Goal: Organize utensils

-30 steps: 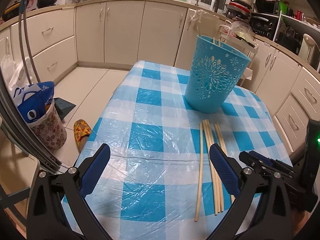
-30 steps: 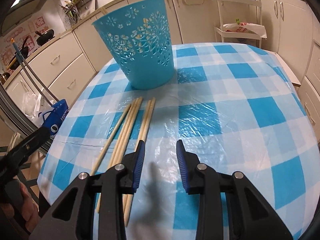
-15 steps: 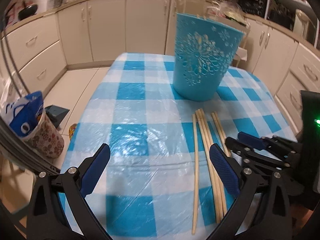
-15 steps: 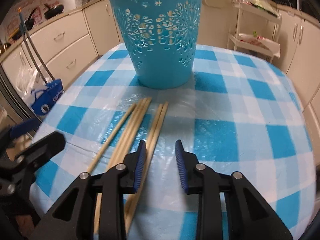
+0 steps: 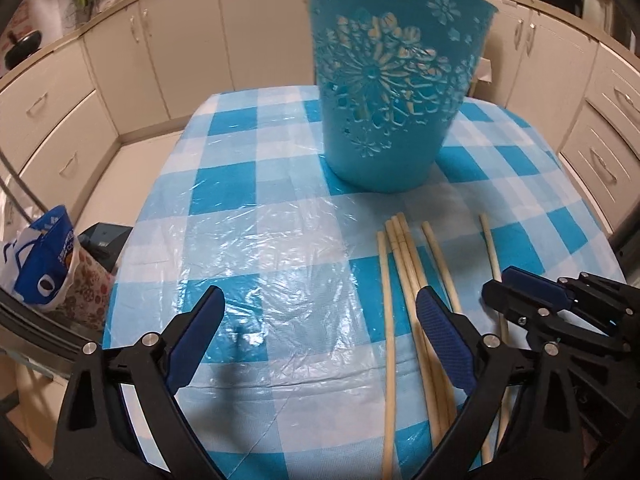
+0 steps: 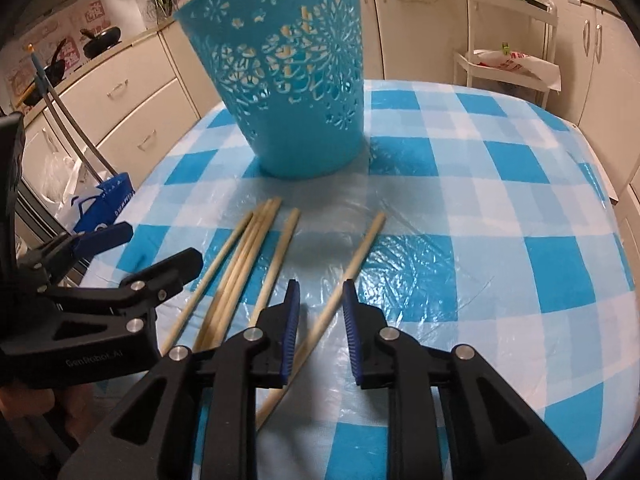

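Several wooden chopsticks (image 5: pixel 404 264) (image 6: pixel 248 248) lie side by side on the blue checked tablecloth (image 5: pixel 260 240) (image 6: pixel 500 240), in front of an upright blue cut-out basket (image 5: pixel 384 120) (image 6: pixel 296 100). One chopstick (image 6: pixel 360 248) (image 5: pixel 491 248) lies apart to the right and runs diagonally between my right gripper's jaws. My right gripper (image 6: pixel 322 296) (image 5: pixel 500 286) is closing, with a gap still showing beside the stick. My left gripper (image 5: pixel 320 304) (image 6: pixel 162 242) stands wide open low over the cloth, its right finger above the chopstick bundle, holding nothing.
The table's left edge drops to the floor, where a blue bag and a floral bag (image 5: pixel 44 268) stand. Cream cabinets ring the room. A white trolley (image 6: pixel 512 60) stands behind the table on the right.
My left gripper has come lower and closer to the basket and chopsticks. One chopstick has swung away from the bundle to the right. The right jaws have narrowed around it.
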Demonstrator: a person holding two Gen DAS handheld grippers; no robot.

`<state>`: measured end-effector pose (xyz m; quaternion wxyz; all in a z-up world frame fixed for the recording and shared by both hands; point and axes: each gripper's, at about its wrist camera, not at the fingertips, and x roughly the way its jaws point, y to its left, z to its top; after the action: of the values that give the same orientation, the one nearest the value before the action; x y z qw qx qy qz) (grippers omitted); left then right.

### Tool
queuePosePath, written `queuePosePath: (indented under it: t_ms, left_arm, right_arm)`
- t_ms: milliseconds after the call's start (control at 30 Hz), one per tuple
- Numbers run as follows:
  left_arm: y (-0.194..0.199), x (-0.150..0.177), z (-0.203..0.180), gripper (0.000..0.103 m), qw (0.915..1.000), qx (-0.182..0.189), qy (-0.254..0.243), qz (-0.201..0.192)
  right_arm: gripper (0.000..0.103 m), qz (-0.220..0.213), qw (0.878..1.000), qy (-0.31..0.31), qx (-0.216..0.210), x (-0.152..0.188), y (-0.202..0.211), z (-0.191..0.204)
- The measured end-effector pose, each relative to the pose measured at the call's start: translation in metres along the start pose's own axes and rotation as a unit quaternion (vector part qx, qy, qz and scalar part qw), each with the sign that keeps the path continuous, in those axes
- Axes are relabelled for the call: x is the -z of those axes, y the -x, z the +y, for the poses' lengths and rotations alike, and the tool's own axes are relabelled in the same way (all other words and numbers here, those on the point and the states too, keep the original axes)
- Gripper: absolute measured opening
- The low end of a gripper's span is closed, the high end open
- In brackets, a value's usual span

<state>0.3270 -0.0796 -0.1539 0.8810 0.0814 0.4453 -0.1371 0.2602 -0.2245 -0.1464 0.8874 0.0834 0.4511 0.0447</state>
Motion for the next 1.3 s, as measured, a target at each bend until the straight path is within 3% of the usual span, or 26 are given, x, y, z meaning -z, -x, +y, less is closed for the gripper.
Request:
queuePosePath:
  t_ms: [167, 400, 600, 667, 767, 900, 967, 1167, 1200, 1267, 1300]
  left_arm:
    - [-0.013, 0.0, -0.004, 0.076, 0.9997, 0.009, -0.01, 0.021]
    - [-0.018, 0.0, -0.013, 0.067, 0.9991, 0.02, -0.03, 0.024]
    - [-0.016, 0.0, -0.021, 0.056, 0.9983, 0.029, -0.047, 0.018]
    - [-0.016, -0.002, -0.017, 0.044, 0.9988, 0.024, -0.04, 0.016]
    - [-0.016, -0.005, -0.004, 0.03, 0.9995, 0.024, -0.011, 0.016]
    - [-0.016, -0.006, 0.005, 0.029, 0.9989, 0.042, 0.004, 0.022]
    - [-0.016, -0.006, 0.004, 0.029, 0.9988, 0.044, 0.003, 0.023]
    - [-0.016, -0.005, -0.003, 0.029, 0.9988, 0.042, -0.009, 0.024]
    - [-0.015, -0.006, -0.004, 0.028, 0.9987, 0.043, -0.01, 0.024]
    - [-0.015, -0.006, -0.006, 0.013, 0.9982, 0.052, -0.013, 0.027]
    - [-0.014, -0.005, -0.007, 0.011, 0.9976, 0.062, -0.013, 0.029]
  right_arm:
    - [0.018, 0.002, 0.999, 0.035, 0.015, -0.002, -0.001, 0.005]
    - [0.018, 0.015, 0.997, 0.061, 0.046, -0.006, -0.003, 0.0]
    - [0.021, 0.01, 0.998, 0.033, 0.043, -0.005, -0.001, -0.01]
    - [0.021, 0.008, 0.998, 0.045, 0.044, -0.005, -0.001, -0.008]
    - [0.015, 0.012, 0.998, 0.059, 0.008, -0.007, -0.003, -0.004]
    - [0.016, 0.019, 1.0, 0.021, 0.005, -0.012, -0.001, -0.017]
    - [0.026, 0.024, 1.0, 0.001, 0.009, -0.014, 0.001, -0.022]
    - [0.029, 0.028, 0.999, 0.029, 0.026, -0.014, -0.004, -0.009]
    - [0.027, 0.028, 0.999, 0.036, 0.029, -0.014, -0.005, -0.007]
    - [0.015, 0.025, 0.997, 0.062, 0.028, -0.014, -0.007, -0.001]
    - [0.013, 0.027, 0.997, 0.073, 0.024, -0.014, -0.007, 0.001]
